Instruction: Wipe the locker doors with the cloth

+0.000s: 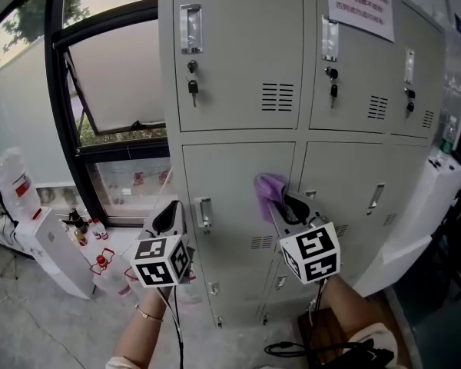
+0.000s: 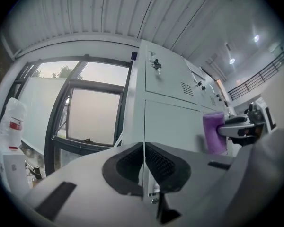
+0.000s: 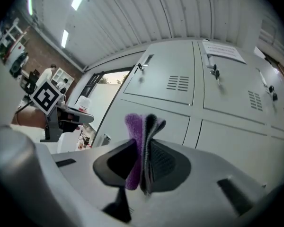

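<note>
A bank of grey locker doors (image 1: 238,52) fills the wall ahead. My right gripper (image 1: 286,204) is shut on a folded purple cloth (image 1: 269,188). The cloth is held up at the top edge of a lower-row door (image 1: 238,198), near the seam between two doors. In the right gripper view the cloth (image 3: 135,143) stands upright, pinched between the jaws of the right gripper (image 3: 144,148). My left gripper (image 1: 169,212) hangs lower left, beside the lockers' left edge. In its own view the left gripper (image 2: 143,162) is shut with nothing in it, and the cloth (image 2: 214,132) shows at the right.
A dark-framed window (image 1: 115,91) stands left of the lockers. Below it are a water bottle (image 1: 15,177) on a white dispenser and small bottles (image 1: 81,225) on the floor. Keys (image 1: 193,88) hang in the upper locks. A paper notice (image 1: 359,4) is upper right. Cables (image 1: 292,350) lie on the floor.
</note>
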Demonstrator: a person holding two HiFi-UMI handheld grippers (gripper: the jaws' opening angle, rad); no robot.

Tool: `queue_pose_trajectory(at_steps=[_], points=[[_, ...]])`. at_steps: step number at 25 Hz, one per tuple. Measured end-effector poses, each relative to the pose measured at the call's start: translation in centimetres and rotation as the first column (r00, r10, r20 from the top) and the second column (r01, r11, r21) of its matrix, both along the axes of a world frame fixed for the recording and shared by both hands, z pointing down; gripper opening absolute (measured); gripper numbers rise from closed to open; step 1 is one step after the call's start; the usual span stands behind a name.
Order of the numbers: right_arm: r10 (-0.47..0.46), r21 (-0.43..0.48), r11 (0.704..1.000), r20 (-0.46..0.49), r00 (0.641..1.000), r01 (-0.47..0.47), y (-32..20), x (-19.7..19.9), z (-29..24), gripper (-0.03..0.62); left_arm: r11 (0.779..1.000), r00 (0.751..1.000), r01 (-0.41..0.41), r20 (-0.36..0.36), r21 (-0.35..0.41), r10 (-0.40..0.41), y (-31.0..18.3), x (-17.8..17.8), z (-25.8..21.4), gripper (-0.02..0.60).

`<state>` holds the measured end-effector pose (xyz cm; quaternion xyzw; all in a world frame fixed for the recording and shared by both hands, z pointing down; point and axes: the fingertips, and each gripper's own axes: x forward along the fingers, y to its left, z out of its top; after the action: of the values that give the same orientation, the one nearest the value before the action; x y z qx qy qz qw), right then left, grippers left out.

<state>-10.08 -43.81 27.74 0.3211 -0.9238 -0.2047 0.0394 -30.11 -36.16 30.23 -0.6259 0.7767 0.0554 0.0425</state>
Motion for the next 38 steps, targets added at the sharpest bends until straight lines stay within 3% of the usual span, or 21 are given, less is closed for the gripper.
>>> queue_pose_trajectory(at_steps=[6, 16, 21, 27, 32, 38], points=[[0.025, 0.183, 0.983, -0.072, 0.997, -0.011, 0.0, -0.8, -6.6, 0.074, 0.999, 1.0, -0.012, 0.026, 0.048, 0.011, 0.5, -0.7, -4.8, 0.015], [0.104, 0.403, 0.914, -0.136, 0.985, -0.041, -0.1, -1.5, -16.6, 0.074, 0.99, 0.996, -0.015, 0.088, 0.14, 0.003, 1.7, -1.3, -14.1, 0.015], [0.184, 0.514, 0.855, -0.18, 0.966, -0.067, -0.2, -1.9, -20.9, 0.072, 0.984, 0.993, -0.014, 0.12, 0.178, -0.007, 2.0, -1.2, -18.2, 0.015], [0.264, 0.626, 0.777, -0.226, 0.938, -0.068, 0.2, -3.2, -25.6, 0.072, 0.985, 0.983, 0.035, 0.17, 0.168, -0.064, 1.6, -2.4, -22.1, 0.015], [0.299, 0.675, 0.736, -0.244, 0.922, -0.06, 0.7, -4.9, -29.0, 0.072, 0.981, 0.976, 0.053, 0.198, 0.186, -0.091, 1.7, -3.3, -25.1, 0.015], [0.323, 0.725, 0.687, -0.231, 0.918, -0.059, 1.6, -7.3, -32.4, 0.072, 0.979, 0.98, 0.059, 0.174, 0.195, -0.094, 1.8, -5.2, -27.3, 0.015]])
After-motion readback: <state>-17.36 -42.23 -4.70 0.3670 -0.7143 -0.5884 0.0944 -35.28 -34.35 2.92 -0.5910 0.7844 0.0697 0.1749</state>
